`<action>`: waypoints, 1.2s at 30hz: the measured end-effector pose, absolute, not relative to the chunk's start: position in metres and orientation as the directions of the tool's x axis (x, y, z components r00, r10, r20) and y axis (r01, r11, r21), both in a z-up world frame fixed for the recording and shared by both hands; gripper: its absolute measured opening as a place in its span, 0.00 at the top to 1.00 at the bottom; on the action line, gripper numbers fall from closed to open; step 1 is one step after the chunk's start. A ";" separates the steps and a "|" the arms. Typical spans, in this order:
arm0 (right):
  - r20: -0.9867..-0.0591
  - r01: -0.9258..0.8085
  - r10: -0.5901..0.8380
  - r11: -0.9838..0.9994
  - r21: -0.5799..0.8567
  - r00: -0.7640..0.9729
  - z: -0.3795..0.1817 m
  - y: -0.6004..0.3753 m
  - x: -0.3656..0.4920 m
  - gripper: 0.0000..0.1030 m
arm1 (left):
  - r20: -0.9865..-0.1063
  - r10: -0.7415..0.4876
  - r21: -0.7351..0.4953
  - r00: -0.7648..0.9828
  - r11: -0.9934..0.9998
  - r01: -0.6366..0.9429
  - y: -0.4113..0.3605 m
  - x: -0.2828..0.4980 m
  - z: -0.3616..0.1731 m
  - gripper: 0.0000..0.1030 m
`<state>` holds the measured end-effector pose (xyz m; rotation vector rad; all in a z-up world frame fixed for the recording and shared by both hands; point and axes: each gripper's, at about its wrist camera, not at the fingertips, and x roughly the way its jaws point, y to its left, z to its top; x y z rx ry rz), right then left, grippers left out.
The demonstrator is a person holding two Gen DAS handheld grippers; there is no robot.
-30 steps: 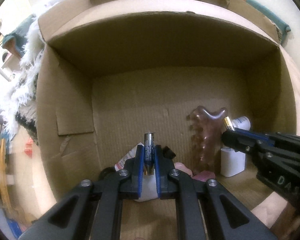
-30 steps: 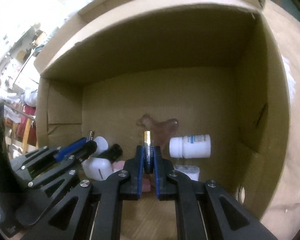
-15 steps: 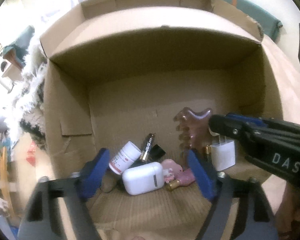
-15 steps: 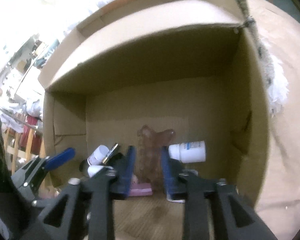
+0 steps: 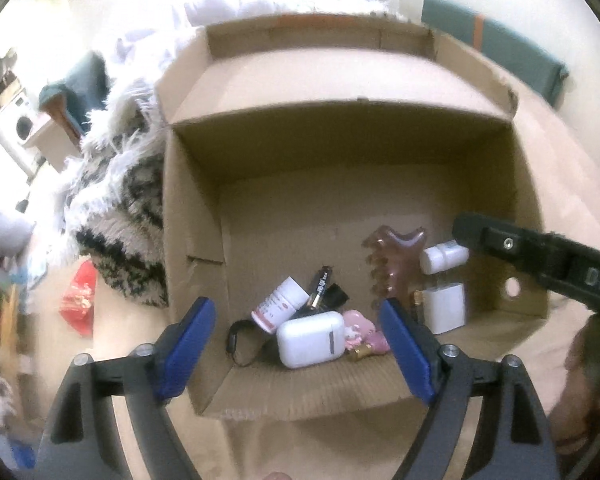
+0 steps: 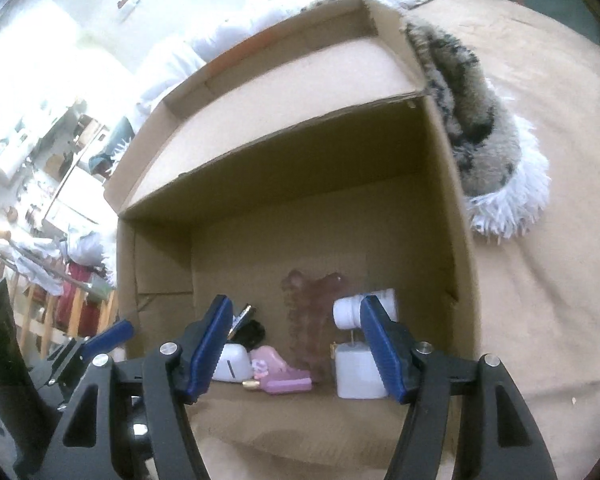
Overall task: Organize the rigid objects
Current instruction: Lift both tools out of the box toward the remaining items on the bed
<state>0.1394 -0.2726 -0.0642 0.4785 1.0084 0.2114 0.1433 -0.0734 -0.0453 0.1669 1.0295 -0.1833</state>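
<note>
An open cardboard box [image 5: 192, 240] holds small items. Inside lie a white pill bottle [image 5: 278, 306], a battery [image 5: 320, 286], a white earbud case [image 5: 312, 338], a pink bottle [image 5: 366, 332], a brown comb-like tool [image 5: 392, 264] and a white charger [image 5: 446, 306]. My left gripper [image 5: 294, 312] hangs open above the box's near edge, holding nothing. My right gripper [image 6: 296, 344] has its jaws opening, with nothing between them. Past it I see the brown tool [image 6: 308, 312], a lying white bottle [image 6: 350, 312] and the charger [image 6: 356, 372]. A second battery beside the charger is mostly hidden.
The box [image 6: 452, 200] stands on a beige sheet [image 6: 540, 320]. A shaggy white and black throw [image 5: 116, 208] lies against its left and far sides. A red packet [image 5: 80, 300] lies left of the box. A person's hand [image 5: 588, 368] holds the right gripper.
Both grippers were shut on batteries inside the box. They have let go, opened wide and drawn back up and out. The left one's battery now lies among the items.
</note>
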 end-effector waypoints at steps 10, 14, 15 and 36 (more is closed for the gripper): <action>-0.762 0.043 0.353 0.894 0.445 0.543 -0.049 -0.276 0.104 0.32 | -0.853 -0.091 -0.010 0.513 0.987 0.159 -0.043 0.117 -0.029 0.20; -0.760 0.060 0.346 0.891 0.450 0.550 -0.046 -0.281 0.086 0.32 | -0.854 -0.073 -0.009 0.514 0.992 0.126 -0.033 0.105 -0.027 0.20; -0.758 0.064 0.352 0.886 0.459 0.550 -0.046 -0.283 0.082 0.32 | -0.856 -0.080 -0.022 0.511 0.993 0.119 -0.030 0.102 -0.027 0.20; -0.833 0.173 0.309 0.888 0.425 0.459 -0.079 -0.293 0.037 0.32 | -0.903 -0.022 -0.022 0.429 1.000 0.006 0.001 0.073 -0.054 0.20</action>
